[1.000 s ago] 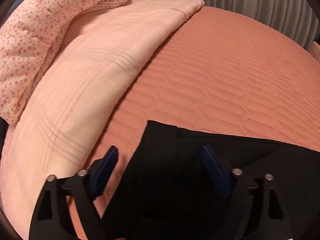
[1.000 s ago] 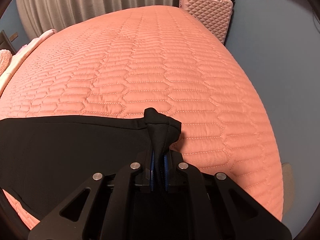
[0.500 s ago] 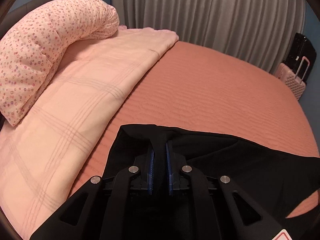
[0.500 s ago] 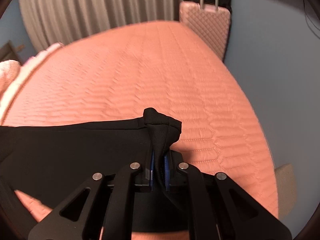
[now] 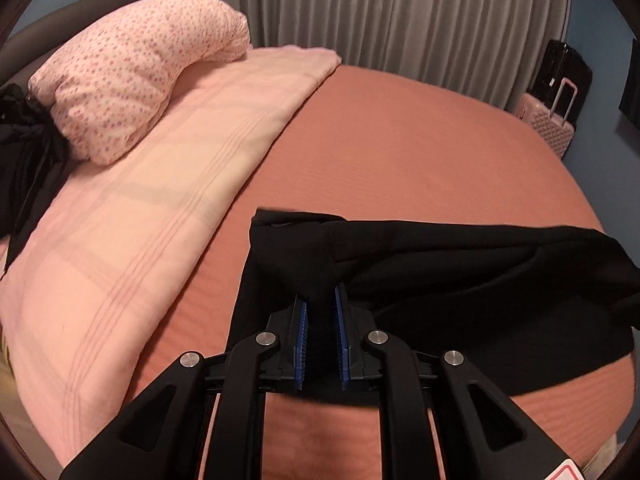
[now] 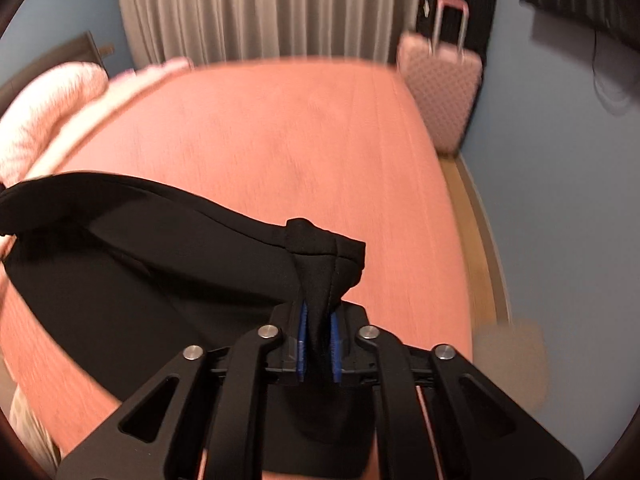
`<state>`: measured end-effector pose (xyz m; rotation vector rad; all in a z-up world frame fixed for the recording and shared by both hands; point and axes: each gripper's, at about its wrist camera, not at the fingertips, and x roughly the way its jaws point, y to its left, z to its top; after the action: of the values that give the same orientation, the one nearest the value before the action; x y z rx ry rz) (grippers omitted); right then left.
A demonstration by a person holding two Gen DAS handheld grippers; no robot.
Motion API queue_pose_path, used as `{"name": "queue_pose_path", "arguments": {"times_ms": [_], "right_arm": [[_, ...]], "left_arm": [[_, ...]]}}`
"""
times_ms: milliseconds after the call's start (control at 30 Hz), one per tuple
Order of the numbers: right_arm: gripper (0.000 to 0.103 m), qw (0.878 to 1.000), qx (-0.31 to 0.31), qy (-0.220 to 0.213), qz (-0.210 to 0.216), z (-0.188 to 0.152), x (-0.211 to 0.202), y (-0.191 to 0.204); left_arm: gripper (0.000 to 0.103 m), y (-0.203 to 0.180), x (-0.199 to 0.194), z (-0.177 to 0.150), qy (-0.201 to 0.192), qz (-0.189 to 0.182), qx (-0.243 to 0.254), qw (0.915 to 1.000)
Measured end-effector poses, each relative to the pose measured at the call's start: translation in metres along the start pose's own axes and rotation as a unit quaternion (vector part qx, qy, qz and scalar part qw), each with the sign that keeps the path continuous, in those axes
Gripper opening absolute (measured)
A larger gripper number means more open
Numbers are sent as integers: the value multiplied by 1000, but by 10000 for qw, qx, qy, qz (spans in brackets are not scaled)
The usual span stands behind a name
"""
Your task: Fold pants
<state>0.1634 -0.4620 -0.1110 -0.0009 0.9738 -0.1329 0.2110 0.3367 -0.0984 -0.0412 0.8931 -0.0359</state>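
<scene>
The black pants (image 5: 460,280) hang between my two grippers, lifted above the salmon quilted bed (image 5: 400,140). My left gripper (image 5: 320,312) is shut on one corner of the pants, bunched between its blue pads. My right gripper (image 6: 318,320) is shut on the other corner of the pants (image 6: 140,264), which rise in a fold above its pads. The cloth sags and drapes between the two grips. The lower part of the pants is hidden below the grippers.
A light pink blanket (image 5: 152,208) and a floral pillow (image 5: 132,80) lie along the bed's left side, with dark cloth (image 5: 28,152) beyond. A pink suitcase (image 6: 444,80) and a black one (image 5: 564,68) stand by the grey curtains (image 5: 400,12). The bed's right edge (image 6: 460,200) borders wooden floor.
My left gripper closed on the pants corner. Both grippers have risen, lifting the pants edge off the bed; more of the room shows now.
</scene>
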Motion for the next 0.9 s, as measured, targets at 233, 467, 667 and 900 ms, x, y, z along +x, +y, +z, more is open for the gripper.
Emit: {"name": "queue_pose_path", "arguments": {"times_ms": [233,467,667,900], "right_arm": [[50,9951,348,474,-799,-56,3,-12],[69,9896,1230,-86,-744,-64,-46,-23],[69,9764,2078,-20,586,-57,-30,0],[61,9753,1987,737,620,-21,39,45]], "left_arm": [[21,11,15,-93,1063,915,426,9892],[21,-2,-44,-75,377,1470,376,9877],[43,-136,-36,-35,-329,932,1241,9873],[44,-281,3,-30,-256,-201,1081,9936]]}}
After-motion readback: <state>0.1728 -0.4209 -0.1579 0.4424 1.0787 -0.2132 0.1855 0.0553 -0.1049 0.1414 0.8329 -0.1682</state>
